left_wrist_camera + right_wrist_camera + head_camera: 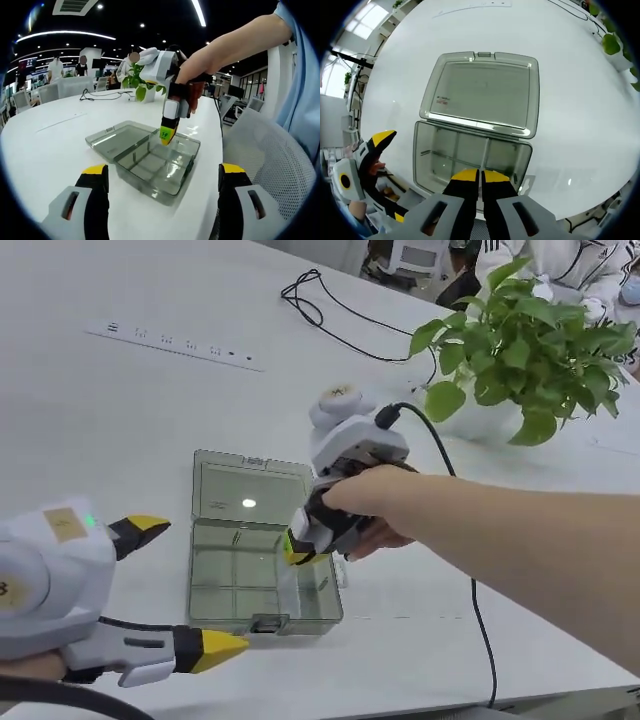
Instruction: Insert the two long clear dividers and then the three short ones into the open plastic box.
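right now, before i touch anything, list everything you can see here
table: one, white, under everything
plastic box: one, grey-clear, open, at the near edge of the table
lid: one, grey-clear, laid flat behind the box
dividers: several, clear, standing inside the box; exact count hard to tell
power strip: one, white, far left of the table
cable: one, black, looped at the far side
plant: one, green, far right
mesh chair: one, pale, beside the table
left tool: one, white with yellow tips, open, near left of the box
right tool: one, yellow tips together, pointing down into the box
hand: one, wrapped around the right tool
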Available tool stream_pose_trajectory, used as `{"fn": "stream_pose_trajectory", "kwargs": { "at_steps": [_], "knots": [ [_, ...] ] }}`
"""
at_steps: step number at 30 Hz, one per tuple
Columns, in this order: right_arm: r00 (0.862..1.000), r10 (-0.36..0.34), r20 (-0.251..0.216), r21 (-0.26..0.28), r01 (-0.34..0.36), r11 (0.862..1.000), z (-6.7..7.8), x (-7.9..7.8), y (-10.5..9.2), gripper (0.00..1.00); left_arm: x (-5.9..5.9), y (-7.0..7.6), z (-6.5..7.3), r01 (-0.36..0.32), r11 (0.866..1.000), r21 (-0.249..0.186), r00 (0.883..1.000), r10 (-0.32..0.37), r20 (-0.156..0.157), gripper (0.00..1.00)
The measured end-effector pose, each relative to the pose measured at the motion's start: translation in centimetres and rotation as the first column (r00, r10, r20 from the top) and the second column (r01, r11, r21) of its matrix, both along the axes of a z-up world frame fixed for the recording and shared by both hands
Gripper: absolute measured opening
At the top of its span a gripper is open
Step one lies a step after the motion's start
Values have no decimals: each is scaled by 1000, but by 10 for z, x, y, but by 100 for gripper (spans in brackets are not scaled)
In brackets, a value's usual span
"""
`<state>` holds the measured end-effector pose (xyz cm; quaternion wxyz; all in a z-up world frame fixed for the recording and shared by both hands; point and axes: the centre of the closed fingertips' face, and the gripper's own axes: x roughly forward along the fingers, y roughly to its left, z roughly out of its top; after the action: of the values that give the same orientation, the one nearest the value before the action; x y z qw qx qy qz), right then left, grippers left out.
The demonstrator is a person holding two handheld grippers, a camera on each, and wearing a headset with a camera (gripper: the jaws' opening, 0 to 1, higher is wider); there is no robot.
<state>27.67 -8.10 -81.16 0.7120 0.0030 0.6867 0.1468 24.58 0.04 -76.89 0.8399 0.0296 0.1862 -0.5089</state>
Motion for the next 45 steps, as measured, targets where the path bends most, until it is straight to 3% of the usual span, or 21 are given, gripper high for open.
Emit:
{"fn": "stream_pose_trajectory", "kwargs": {
  "at_steps": [10, 14, 22, 27, 30, 32, 36, 39, 40, 41, 42, 45],
  "knots": [
    [999, 30, 29, 38, -32, 999, 0, 8, -3, 6, 0, -2, 3, 7, 1000, 4, 1000, -7, 6, 92],
    [999, -1, 43, 108, -4, 994, 7, 13, 4, 16, 0, -2, 3, 8, 1000, 9, 1000, -8, 5, 92],
    [989, 39, 140, 151, -61, 987, 15, 22, 11, 37, -2, -3, 3, 11, 1000, 17, 1000, -11, 4, 92],
    [973, 76, 217, 165, -114, 980, 23, 26, 16, 53, -2, -2, 4, 8, 1000, 22, 1000, -8, 7, 92],
    [949, 100, 298, 170, -156, 973, 28, 34, 19, 65, -3, -1, 4, 5, 1000, 25, 1000, -5, 7, 92],
    [950, 98, 298, 172, -155, 973, 30, 32, 18, 68, -3, -1, 4, 3, 1000, 26, 1000, -3, 8, 92],
    [910, 139, 391, 153, -213, 965, 33, 38, 20, 84, -3, -1, 4, 0, 1000, 29, 1000, 0, 6, 93],
    [893, 148, 426, 145, -228, 963, 34, 40, 21, 97, -4, 0, 5, -3, 1000, 29, 1000, 3, 4, 93],
    [879, 152, 452, 144, -240, 960, 35, 42, 22, 99, -4, 0, 5, -3, 1000, 31, 1000, 3, 3, 93],
    [881, 151, 449, 139, -236, 962, 34, 41, 21, 100, -4, 0, 5, -3, 999, 32, 1000, 3, 3, 93],
    [870, 153, 468, 146, -247, 958, 35, 42, 23, 100, -4, 0, 5, -4, 999, 33, 1000, 4, 3, 93],
    [872, 152, 466, 144, -245, 959, 33, 46, 20, 100, -4, 0, 6, -11, 999, 32, 1000, 10, 3, 93]
  ]
}}
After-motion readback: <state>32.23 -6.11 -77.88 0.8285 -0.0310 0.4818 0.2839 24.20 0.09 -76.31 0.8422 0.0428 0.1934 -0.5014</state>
